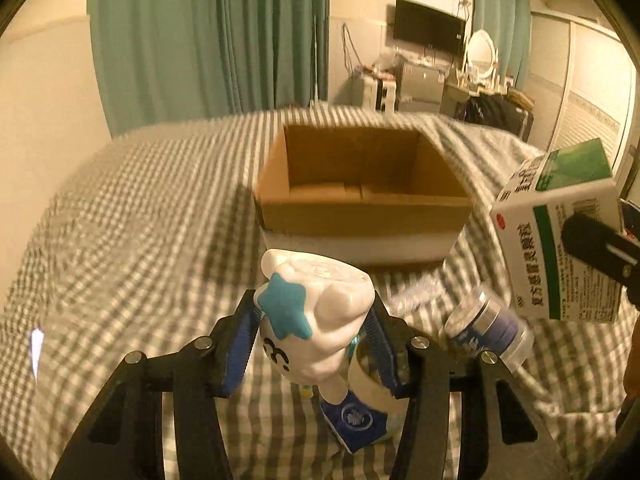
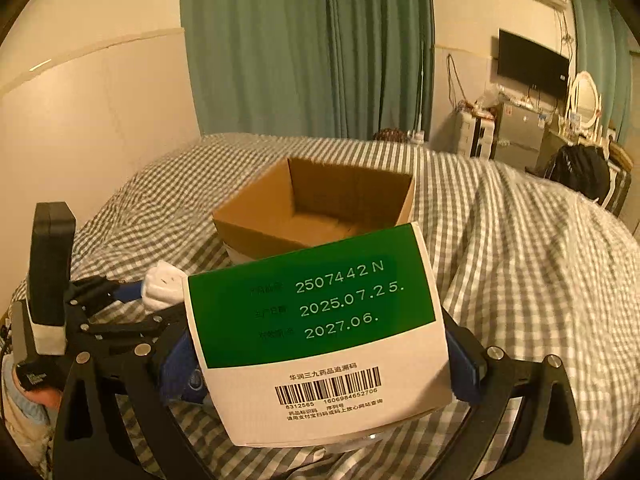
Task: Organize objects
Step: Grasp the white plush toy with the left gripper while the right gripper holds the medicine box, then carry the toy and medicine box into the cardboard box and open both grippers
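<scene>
The left gripper [image 1: 316, 344] clamps a white tooth-shaped toy [image 1: 312, 320] (blue star on it) at lower centre. The right gripper [image 2: 320, 360] grips a medicine box [image 2: 320, 332], with the open cardboard box [image 2: 316, 208] at mid-frame beyond.

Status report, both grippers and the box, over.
Left hand-held gripper shut on tooth-shaped toy. Right hand-held gripper shut on medicine carton. Cardboard box open ahead, path clear.
</scene>
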A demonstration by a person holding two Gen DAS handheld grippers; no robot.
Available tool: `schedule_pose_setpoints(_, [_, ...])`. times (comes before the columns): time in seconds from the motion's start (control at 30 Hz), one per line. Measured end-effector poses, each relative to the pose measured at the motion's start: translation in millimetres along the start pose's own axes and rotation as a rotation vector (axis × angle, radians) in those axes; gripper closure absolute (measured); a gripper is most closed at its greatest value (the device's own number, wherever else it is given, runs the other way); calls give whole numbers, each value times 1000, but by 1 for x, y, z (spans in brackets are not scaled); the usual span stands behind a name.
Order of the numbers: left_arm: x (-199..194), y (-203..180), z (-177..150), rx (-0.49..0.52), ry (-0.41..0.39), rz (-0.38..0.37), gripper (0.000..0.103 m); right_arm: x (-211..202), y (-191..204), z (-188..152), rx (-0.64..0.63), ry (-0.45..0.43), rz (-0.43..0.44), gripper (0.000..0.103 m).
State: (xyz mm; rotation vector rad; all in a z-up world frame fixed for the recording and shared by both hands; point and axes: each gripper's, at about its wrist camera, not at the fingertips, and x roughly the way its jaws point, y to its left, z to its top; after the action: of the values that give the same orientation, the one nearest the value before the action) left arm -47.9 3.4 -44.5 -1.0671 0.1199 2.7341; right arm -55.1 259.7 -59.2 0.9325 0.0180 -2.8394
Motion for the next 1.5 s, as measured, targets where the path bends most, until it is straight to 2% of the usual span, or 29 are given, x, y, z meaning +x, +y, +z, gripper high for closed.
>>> schedule_pose_setpoints(0.17, [-27,-2,43,13,-94,-8,50,-18,7,29,-33,-72,-5,3])
schedule_pose_setpoints(0.3, [-29,0,86,34,-165,5,50,-21,7,65,-38,-134,7,3])
schedule_pose_setpoints(0.43, [-8,4,126,54,-188,6,50,-9,2,98,-47,-176,1,3])
schedule_pose_setpoints(0.53, [24,6,148,69,-162,-5,50,10,-6,120,-54,-181,-7,3])
schedule_pose_setpoints(0.7, [95,-2,163,119,-86,-12,50,70,-17,147,-65,-111,-23,3])
schedule_pose_setpoints(0.9, [163,-3,157,115,-1,-33,50,152,-33,149,-64,8,-19,3])
schedule_pose_setpoints(1.07, [202,-8,151,117,51,-26,50,192,-40,132,-64,73,11,3])
schedule_pose_setpoints(1.17, [210,-17,145,150,47,1,50,206,-43,122,-66,116,19,3])
schedule_pose_setpoints(1.23, [208,-24,145,154,47,-16,49,206,-43,119,-69,122,22,3])
schedule_pose_setpoints(1.3, [200,-28,146,156,39,-13,46,196,-44,120,-55,101,16,2])
schedule_pose_setpoints(1.37, [183,-27,145,169,17,4,30,187,-47,123,-25,94,28,1])
schedule_pose_setpoints(1.4, [173,-29,147,178,-2,23,11,180,-50,125,4,92,32,1])
schedule_pose_setpoints(1.43, [166,-32,148,184,-17,39,2,171,-52,127,30,86,31,1])
schedule_pose_setpoints(1.5, [147,-33,151,186,-45,69,2,151,-55,131,64,70,39,1])
